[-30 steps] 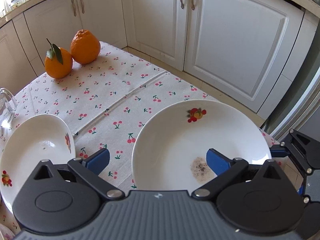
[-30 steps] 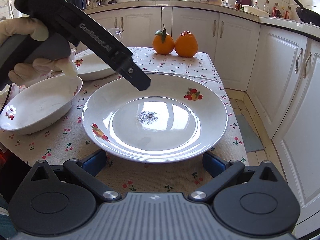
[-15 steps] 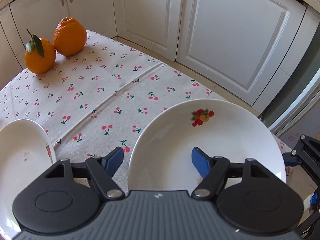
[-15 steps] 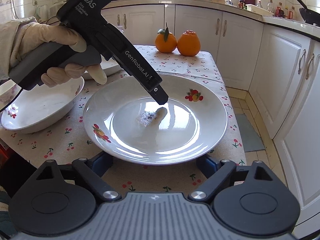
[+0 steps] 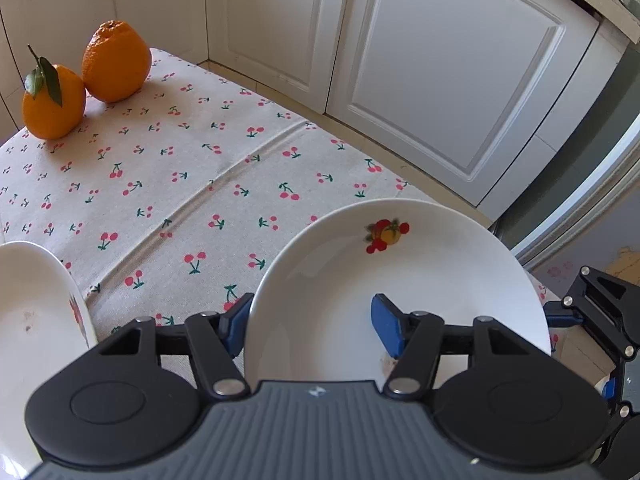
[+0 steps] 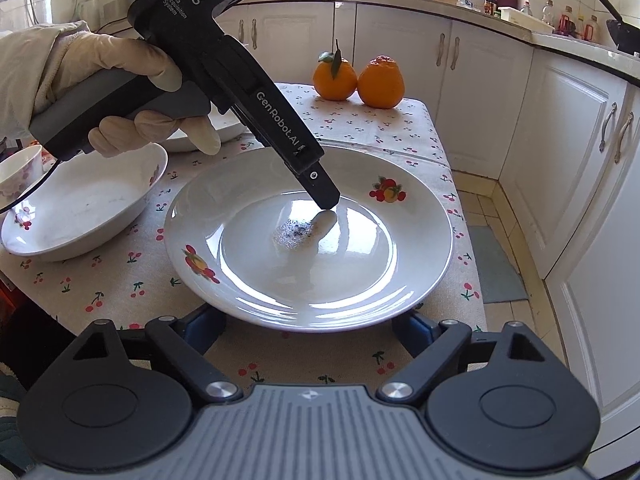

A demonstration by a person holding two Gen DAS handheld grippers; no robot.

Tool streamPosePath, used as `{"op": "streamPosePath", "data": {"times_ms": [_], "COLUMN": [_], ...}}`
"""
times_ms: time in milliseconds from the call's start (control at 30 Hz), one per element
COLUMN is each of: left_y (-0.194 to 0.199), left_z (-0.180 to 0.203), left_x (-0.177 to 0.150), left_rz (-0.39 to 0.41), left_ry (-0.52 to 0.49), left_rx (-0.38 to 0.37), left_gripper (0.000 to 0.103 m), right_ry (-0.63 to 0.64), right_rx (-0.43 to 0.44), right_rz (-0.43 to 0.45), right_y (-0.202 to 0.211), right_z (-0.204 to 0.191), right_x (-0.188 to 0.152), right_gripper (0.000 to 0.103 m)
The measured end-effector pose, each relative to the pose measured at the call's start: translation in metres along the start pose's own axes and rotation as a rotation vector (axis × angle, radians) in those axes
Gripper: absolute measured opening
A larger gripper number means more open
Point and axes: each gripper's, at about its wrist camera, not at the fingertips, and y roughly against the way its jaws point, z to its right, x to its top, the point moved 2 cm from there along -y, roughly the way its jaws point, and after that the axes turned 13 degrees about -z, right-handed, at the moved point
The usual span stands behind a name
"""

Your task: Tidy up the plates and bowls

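Gripping the round glossy plate (image 5: 420,276) rim, left tongs (image 5: 310,326) closed

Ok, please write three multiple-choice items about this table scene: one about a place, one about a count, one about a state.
1. Where are the oranges? A on the counter; B at the table's far end; C on the floor.
2. How many fruit pictures has the plate? A two; B one; C four.
3. The left gripper's fingers are: A wide open; B holding an orange; C closed on the plate's rim.
B: they stand there, beyond the plate. A: one near each side. C: one finger inside the rim, one outside.
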Motion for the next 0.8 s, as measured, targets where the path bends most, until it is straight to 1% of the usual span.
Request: {"op": "streamPosePath", "data": {"times_ms": [267,600,800], "left_y": [-0.002,-0.010,-0.015], "left_z": [-0.009,-0.030,-0.037], "left_x": [0.016,0.044,0.056], "left_rz": [0.021,0.051,0.058], "left_ry": [-0.001,0.036,0.040], "left_rx": [0.006,-0.004,0.014], "left_gripper": [0.061,0.061,0.061], "right_ry": [0.007,0.009,0.000], "right_rx": [-0.008,-0.034,-0.053], "right_rz": [-0.019,-0.028,-0.031], "right_y": [-0.008,-0.027,-0.037], "right_z": [0.011,0.034,0.044], "right_x": [0.013,0.038,0.053], "right_gripper": [0.092,0.092,0.092]}}
